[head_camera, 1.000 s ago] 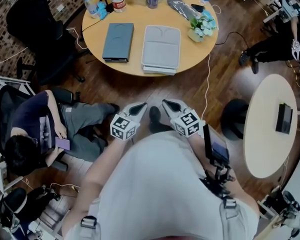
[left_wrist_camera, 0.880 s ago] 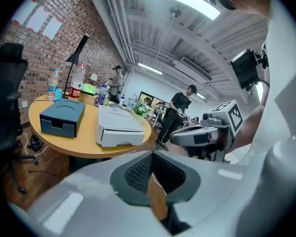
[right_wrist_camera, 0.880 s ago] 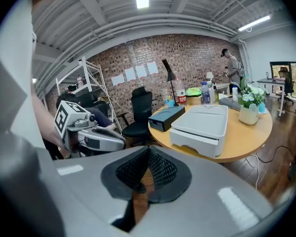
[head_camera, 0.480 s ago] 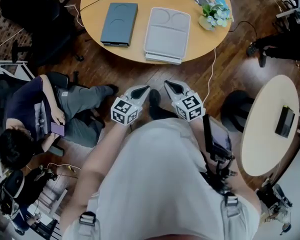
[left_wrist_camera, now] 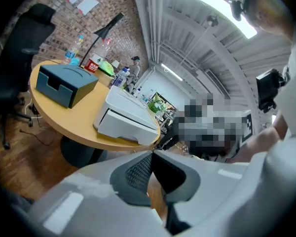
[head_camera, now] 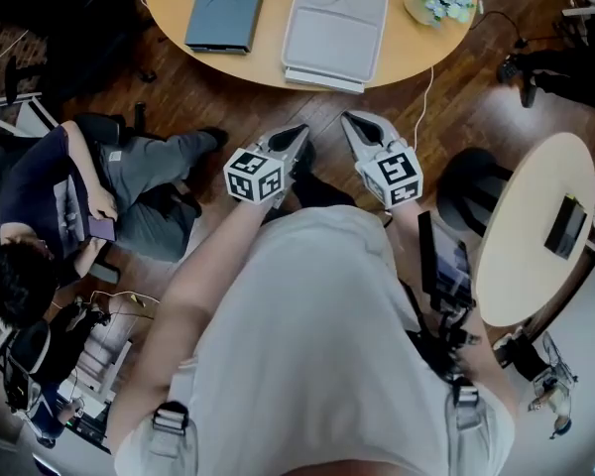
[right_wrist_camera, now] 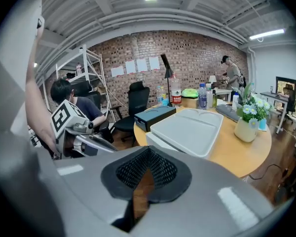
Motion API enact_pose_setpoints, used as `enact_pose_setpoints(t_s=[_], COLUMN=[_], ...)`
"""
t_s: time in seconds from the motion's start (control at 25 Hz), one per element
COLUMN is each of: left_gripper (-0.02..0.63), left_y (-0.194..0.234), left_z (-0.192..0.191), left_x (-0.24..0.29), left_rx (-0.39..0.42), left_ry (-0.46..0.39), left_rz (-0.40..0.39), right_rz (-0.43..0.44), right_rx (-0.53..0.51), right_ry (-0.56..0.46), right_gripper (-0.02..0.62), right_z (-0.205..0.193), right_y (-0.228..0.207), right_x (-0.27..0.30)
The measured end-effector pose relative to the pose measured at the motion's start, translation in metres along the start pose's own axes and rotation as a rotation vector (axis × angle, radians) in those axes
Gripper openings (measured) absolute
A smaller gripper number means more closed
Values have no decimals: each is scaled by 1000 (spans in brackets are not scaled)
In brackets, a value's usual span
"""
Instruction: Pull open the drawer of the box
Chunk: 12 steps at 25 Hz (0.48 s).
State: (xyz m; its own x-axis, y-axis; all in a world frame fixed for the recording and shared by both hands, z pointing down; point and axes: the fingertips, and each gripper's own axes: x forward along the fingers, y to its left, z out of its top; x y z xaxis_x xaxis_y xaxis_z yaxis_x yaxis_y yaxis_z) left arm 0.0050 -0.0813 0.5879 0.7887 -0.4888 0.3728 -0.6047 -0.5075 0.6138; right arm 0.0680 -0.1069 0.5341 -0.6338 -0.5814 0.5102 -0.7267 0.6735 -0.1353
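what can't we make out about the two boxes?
Head view: dark box cut off by the top edge; it and the light grey box are seen from above, drawer fronts unreadable.
Right gripper view: right tool covers the light grey box's lower front; the dark box sits partly behind that box.
Left gripper view: light grey box's drawer handle, if any, too small to tell.

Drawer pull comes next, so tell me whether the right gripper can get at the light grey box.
Probably yes: the light grey box sits at the round table's near edge, with nothing between it and the right gripper, which hangs shut and short of it.
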Motion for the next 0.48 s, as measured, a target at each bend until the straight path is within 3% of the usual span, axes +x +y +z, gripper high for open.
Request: enact_pose_setpoints(t_s=[0.12, 0.32, 0.48], left_gripper=[6, 6, 6], left_y=[1, 3, 9], left_z=[-5, -9, -5], left_x=[13, 31, 42], left_rx=[-33, 33, 90], left_ry=[10, 42, 53], left_rz=[1, 25, 103], right_rz=[-18, -26, -38], right_rx=[-33, -97, -101], right_ry=[10, 8, -12], right_gripper=[8, 7, 8], right_z=[4, 19, 29], right_y=[-4, -5, -13], right_x=[1, 7, 6])
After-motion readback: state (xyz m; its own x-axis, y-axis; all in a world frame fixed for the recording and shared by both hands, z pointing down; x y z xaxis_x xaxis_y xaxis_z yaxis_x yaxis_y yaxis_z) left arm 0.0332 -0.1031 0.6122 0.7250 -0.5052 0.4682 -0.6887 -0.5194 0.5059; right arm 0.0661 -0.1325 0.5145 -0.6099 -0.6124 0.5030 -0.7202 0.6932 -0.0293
